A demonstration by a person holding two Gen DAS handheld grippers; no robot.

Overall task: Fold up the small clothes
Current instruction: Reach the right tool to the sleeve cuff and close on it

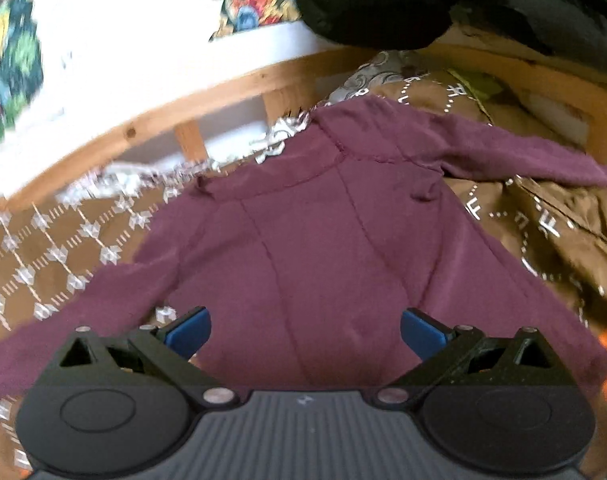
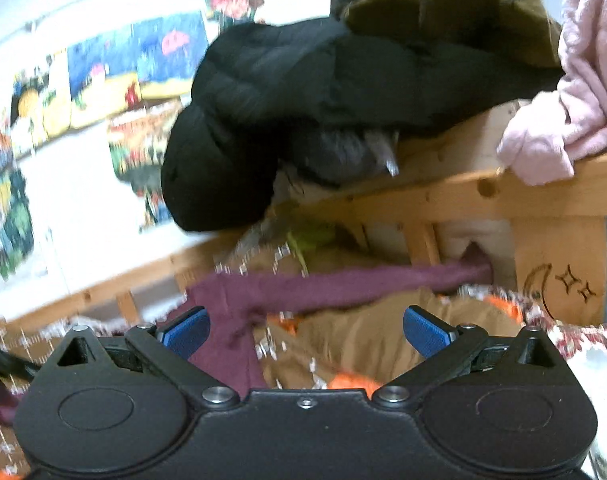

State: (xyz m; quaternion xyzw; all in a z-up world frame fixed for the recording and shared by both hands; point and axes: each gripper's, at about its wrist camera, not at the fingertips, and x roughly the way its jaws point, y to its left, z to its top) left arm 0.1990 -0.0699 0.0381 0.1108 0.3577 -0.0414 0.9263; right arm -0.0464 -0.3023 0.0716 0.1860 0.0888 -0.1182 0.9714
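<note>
Maroon top (image 1: 303,248) spread flat ahead of and beneath left gripper (image 1: 305,334), jaws wide apart, nothing held. Right gripper (image 2: 305,334) likewise spread, empty; sleeve (image 2: 343,284) stretched just beyond fingertips.

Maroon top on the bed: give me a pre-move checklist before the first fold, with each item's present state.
1. Maroon top lies spread on the brown bedspread: ok.
2. Both sleeves out to the sides, the far sleeve stretched toward the wooden bed frame: ok.
3. Left gripper open, nothing between its blue pads: ok.
4. Right gripper open, holding nothing: ok.
5. Fabric smooth: not ok, a small pucker near the far armpit.
6. Hem edge nearest the left gripper: cannot tell, hidden behind the gripper body.
</note>
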